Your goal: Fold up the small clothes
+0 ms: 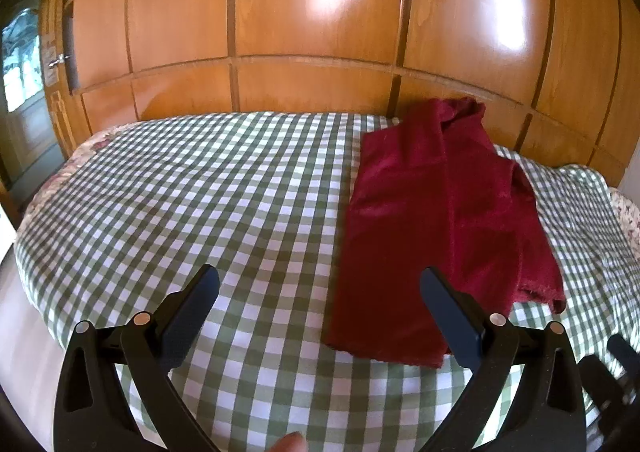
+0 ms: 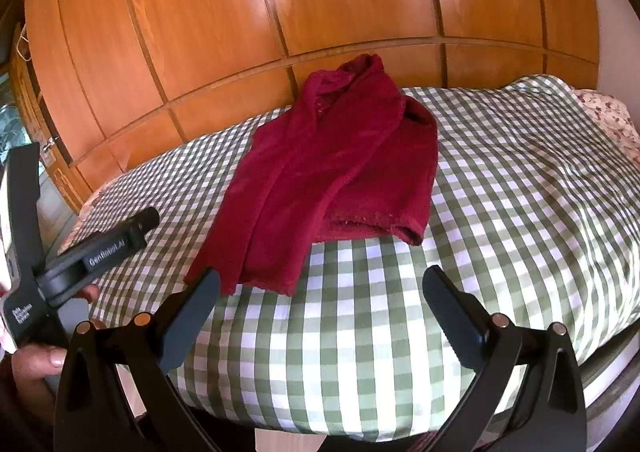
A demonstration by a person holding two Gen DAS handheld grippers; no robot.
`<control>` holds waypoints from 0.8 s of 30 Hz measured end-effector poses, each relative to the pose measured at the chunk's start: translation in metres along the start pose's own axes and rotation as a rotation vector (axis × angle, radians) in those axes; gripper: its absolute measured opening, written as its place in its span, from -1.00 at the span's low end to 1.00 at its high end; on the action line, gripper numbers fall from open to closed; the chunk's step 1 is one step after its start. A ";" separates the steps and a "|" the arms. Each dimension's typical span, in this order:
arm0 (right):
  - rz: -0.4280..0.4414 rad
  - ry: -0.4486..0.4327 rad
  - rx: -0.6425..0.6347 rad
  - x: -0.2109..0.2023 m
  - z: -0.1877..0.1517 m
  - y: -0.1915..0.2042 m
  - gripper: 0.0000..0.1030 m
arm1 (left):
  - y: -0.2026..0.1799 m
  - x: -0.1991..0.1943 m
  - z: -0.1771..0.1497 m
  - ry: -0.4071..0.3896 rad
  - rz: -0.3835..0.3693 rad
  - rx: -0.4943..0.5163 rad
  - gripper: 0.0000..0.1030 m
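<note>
A dark red garment (image 1: 440,220) lies partly folded lengthwise on the green-and-white checked bedspread (image 1: 200,192). Its collar end points at the wardrobe, its hem at me. In the right wrist view the red garment (image 2: 320,180) sits mid-bed, with a folded flap on its right side. My left gripper (image 1: 320,292) hovers open above the near edge, its right finger over the garment's hem. My right gripper (image 2: 320,292) is open too, just short of the hem, holding nothing. The left gripper's body (image 2: 80,256) shows at the left of the right wrist view, held by a hand (image 2: 36,360).
A glossy wooden wardrobe (image 1: 320,32) stands right behind the bed. A floral sheet (image 2: 608,112) shows at the bed's far right corner. A doorway (image 1: 24,92) is at the far left. The bed's near edge (image 2: 360,412) drops off below my right gripper.
</note>
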State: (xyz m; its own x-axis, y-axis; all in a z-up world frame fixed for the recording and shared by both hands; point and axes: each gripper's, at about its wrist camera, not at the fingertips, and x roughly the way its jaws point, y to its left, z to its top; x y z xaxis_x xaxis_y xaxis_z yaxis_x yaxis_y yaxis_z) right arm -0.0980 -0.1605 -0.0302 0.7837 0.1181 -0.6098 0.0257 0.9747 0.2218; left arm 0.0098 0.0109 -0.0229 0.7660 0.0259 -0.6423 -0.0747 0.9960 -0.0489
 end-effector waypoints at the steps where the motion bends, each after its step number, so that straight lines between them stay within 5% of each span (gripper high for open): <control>1: 0.006 0.001 -0.006 0.002 0.002 -0.001 0.93 | 0.002 0.002 0.000 0.009 -0.004 0.004 0.94; 7: 0.093 0.067 -0.016 0.028 0.014 -0.002 0.29 | 0.039 0.014 -0.009 0.055 0.022 -0.061 0.94; 13: 0.156 0.211 0.049 0.092 0.019 -0.004 0.02 | 0.055 0.018 -0.021 0.116 -0.123 -0.095 0.79; 15: 0.194 0.266 0.060 0.113 0.019 -0.001 -0.35 | 0.046 0.018 -0.024 0.134 -0.209 -0.066 0.69; 16: 0.208 0.297 0.056 0.122 0.020 0.002 -0.72 | 0.041 0.018 -0.025 0.139 -0.239 -0.047 0.68; 17: 0.211 0.324 0.036 0.127 0.020 0.006 -0.83 | 0.033 0.018 -0.026 0.142 -0.268 -0.018 0.68; 20: 0.231 0.280 -0.018 0.114 0.031 0.009 -0.85 | 0.005 0.021 -0.032 0.168 -0.329 0.109 0.62; 24: 0.143 0.120 -0.140 0.071 0.060 -0.004 -0.85 | -0.025 0.038 -0.040 0.220 -0.347 0.217 0.49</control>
State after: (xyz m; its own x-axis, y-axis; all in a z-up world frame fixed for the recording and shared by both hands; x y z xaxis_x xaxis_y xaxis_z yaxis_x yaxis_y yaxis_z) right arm -0.0052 -0.1675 -0.0283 0.6933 0.2707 -0.6679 -0.1734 0.9622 0.2100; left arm 0.0157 -0.0163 -0.0767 0.5664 -0.3074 -0.7647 0.3150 0.9381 -0.1438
